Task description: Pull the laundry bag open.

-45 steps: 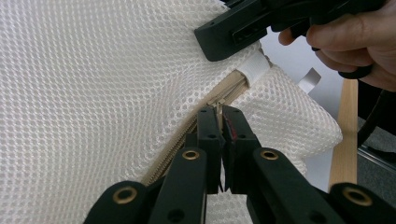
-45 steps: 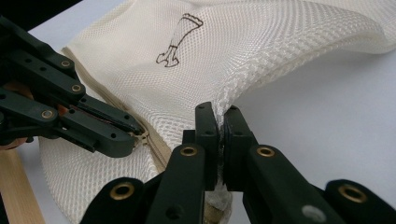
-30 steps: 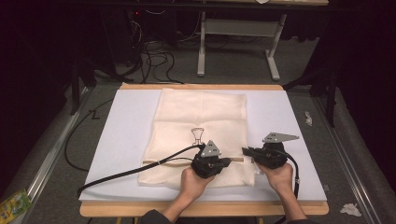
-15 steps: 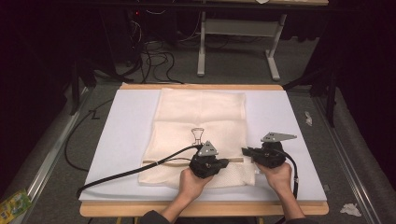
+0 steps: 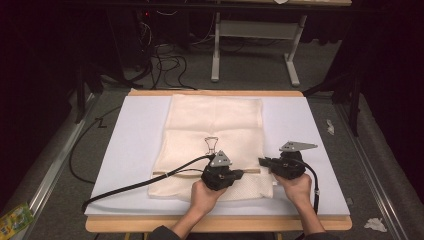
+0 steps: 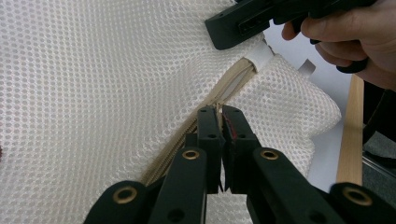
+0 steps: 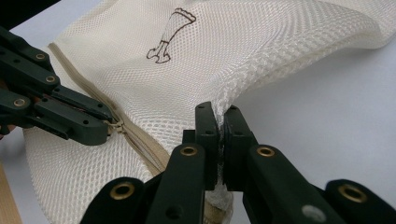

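Here a cream mesh laundry bag lies flat on the white pad of the bench, its long axis running from the person's edge toward the far edge, roughly down the middle of the pad. The zipper crosses the bag sideways near its near end, so the opening faces the person's side.

The left gripper has its fingers clenched on the zipper pull, pointing along the zipper line toward the bag's right edge. The right gripper meets it from the other side, fingers clenched on the bag's right edge at the zipper's end; in the right gripper view the mesh is pinched and lifted into a ridge there. The two grippers are close together, tip to tip.

Bare pad lies open on both sides of the bag, wider on the left. The near edge of the bag is just short of the pad's front edge.
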